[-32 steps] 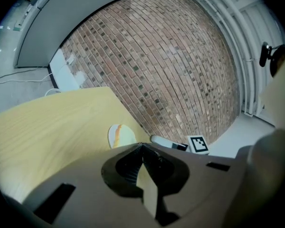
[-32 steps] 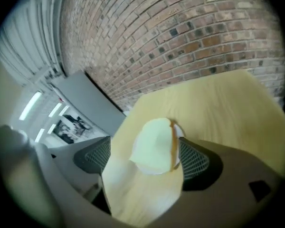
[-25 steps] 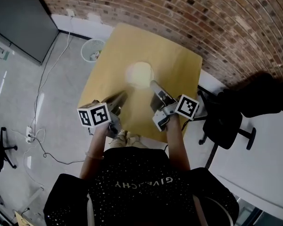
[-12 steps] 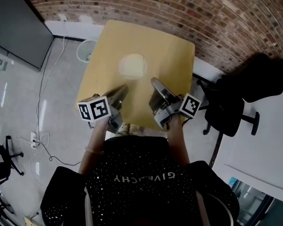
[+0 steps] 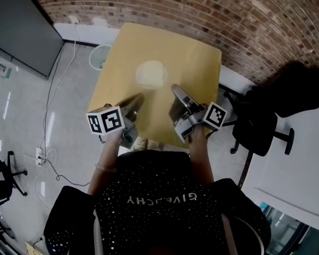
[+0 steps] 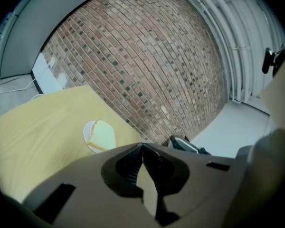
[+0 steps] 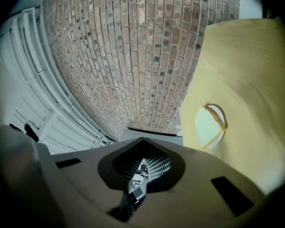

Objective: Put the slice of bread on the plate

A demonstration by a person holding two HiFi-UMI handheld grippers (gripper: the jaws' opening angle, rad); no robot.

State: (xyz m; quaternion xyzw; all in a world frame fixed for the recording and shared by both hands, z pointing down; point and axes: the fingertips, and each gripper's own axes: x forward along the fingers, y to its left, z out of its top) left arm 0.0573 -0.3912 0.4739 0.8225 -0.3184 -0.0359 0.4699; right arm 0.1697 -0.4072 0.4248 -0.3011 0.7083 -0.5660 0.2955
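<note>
Brick wall (image 5: pixel 202 9) behind, grey floor (image 5: pixel 21 116) to one side, yellow bench (image 5: pixel 170 52) against the wall. Jaws closed tip to tip, nothing between them, on left gripper (image 5: pixel 139 96) and right gripper (image 5: pixel 175 88) alike. Both held over the near part of the bench, side by side and apart. Farther out, near mid-bench: slice of bread (image 5: pixel 151 74) lying flat on white plate (image 6: pixel 87 133), touched by neither gripper. Black chair (image 5: pixel 255 129) off the bench's right side.

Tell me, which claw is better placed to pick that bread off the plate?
Right, slightly: the right claw reaches farther over the table toward the plate than the left claw. Both are shut and empty.
</note>
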